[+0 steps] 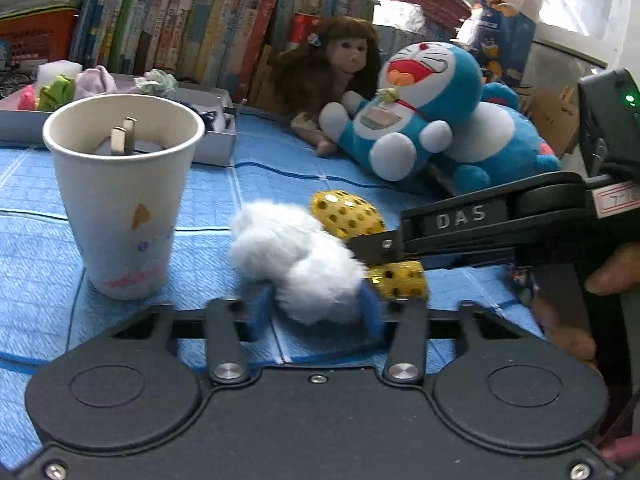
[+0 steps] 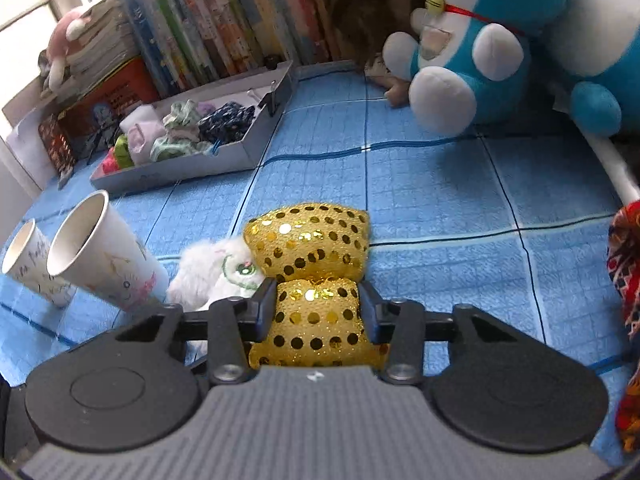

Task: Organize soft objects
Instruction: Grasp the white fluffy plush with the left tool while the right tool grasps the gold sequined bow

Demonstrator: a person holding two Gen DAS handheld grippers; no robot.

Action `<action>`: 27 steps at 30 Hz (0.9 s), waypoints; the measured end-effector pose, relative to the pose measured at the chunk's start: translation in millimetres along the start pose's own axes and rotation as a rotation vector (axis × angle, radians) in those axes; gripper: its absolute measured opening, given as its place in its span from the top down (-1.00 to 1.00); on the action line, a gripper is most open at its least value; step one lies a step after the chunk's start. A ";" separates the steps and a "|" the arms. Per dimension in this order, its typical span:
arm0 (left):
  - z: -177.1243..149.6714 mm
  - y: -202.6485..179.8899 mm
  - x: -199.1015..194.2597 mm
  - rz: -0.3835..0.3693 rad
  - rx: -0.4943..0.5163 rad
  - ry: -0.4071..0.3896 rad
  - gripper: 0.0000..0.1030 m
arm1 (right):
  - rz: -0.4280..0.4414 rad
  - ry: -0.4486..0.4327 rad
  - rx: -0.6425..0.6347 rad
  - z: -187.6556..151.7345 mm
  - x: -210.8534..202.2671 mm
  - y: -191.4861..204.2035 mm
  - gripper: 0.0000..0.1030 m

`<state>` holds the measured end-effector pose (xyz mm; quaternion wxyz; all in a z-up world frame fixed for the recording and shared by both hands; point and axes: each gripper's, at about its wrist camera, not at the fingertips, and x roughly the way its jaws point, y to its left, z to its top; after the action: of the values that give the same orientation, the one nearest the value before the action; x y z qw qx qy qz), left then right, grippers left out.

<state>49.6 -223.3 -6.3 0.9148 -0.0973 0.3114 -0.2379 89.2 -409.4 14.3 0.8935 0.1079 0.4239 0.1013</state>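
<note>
A fluffy white plush toy with a gold sequinned bow [image 1: 296, 256] is seen lying on the table covered with blue quilted cloth [image 1: 280, 184], just beside a white paper cup [image 1: 120, 196]. The left gripper [image 1: 316, 312] is clamped on the white fur, its blue pads pressed into both sides. The right gripper [image 2: 318, 312] is closed on the lower lobe of the gold bow — the fabric is pinched between its pads. No earlier view is given for comparison. Behind, a blue-and-white cat plush [image 1: 416, 108] and a brown-haired doll [image 1: 332, 64] are propped before a row of books [image 1: 208, 28]. A grey tray of small fabric pieces [image 2: 256, 148] is set further back — well apart from the toy.
</note>
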 end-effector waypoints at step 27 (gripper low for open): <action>-35.5 83.8 -147.3 0.139 0.080 -0.079 0.08 | 0.321 0.115 -0.097 -47.2 -4.7 108.6 0.19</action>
<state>-42.9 -78.6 15.4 0.9439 -0.0480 0.2712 -0.1823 39.7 -301.8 18.9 0.8444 0.1251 0.4463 0.2688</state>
